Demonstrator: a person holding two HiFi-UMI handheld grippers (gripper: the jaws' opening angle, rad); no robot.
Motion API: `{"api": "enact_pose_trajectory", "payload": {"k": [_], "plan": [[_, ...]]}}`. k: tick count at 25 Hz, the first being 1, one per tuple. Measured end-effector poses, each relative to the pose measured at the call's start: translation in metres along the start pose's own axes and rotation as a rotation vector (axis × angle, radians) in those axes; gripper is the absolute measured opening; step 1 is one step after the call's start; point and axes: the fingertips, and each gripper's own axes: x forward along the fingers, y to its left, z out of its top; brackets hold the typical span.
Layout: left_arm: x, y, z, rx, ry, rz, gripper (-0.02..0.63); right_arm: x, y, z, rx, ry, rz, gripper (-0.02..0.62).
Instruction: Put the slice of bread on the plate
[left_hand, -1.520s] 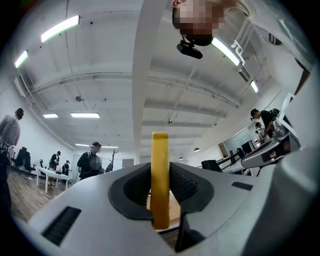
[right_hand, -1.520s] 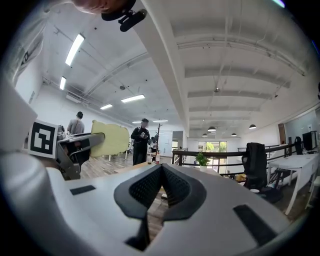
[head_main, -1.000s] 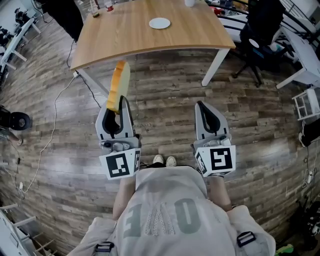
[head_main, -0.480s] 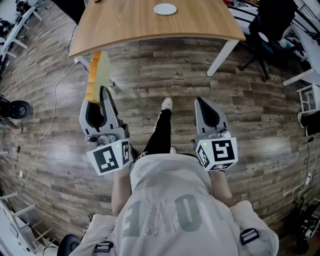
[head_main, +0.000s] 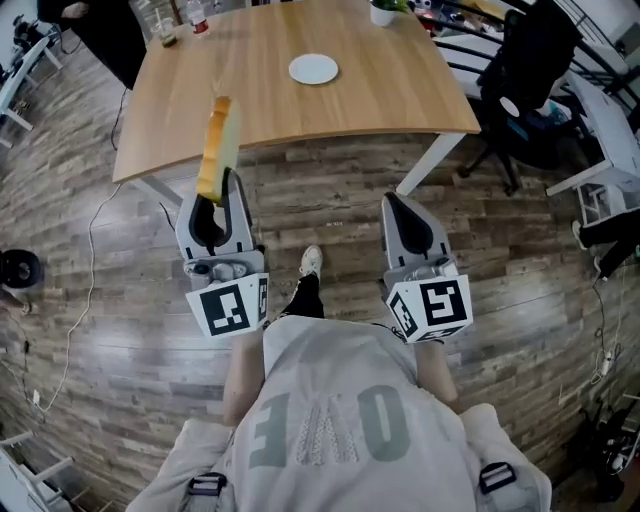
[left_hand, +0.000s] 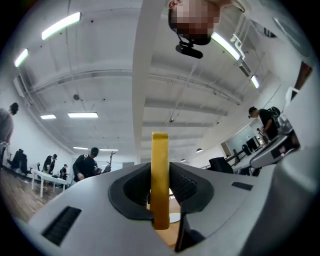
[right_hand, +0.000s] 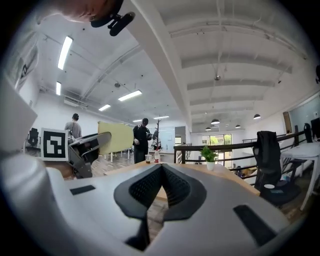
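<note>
Wooden desk is sitting ahead, its near edge running just beyond both grippers, with open plank floor lying between them. On one side, the left gripper is pinching the slice of bread upright in its fingers, the slice's top poking over the desk's near edge. Meanwhile the plate is sitting mid-desk, bare wood all round it. Over the floor, the right gripper is hovering, fingers pressed together on nothing.
</note>
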Motion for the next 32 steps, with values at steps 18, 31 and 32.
{"api": "enact_pose_trajectory", "payload": {"k": [18,31,32], "plan": [[0.204,0.030,-0.105,-0.113,0.059,-0.118,0.089,0.193,-0.058,0.001,-0.026,0.188,0.032,0.017],[0.252,0.046,-0.139,0.015,0.166,0.014,0.089,0.295,-0.119,-0.021,-0.066,0.197,0.200,0.017],[0.258,0.046,-0.139,0.034,0.163,0.033,0.089,0.306,-0.122,-0.021,-0.065,0.186,0.223,0.017]]}}
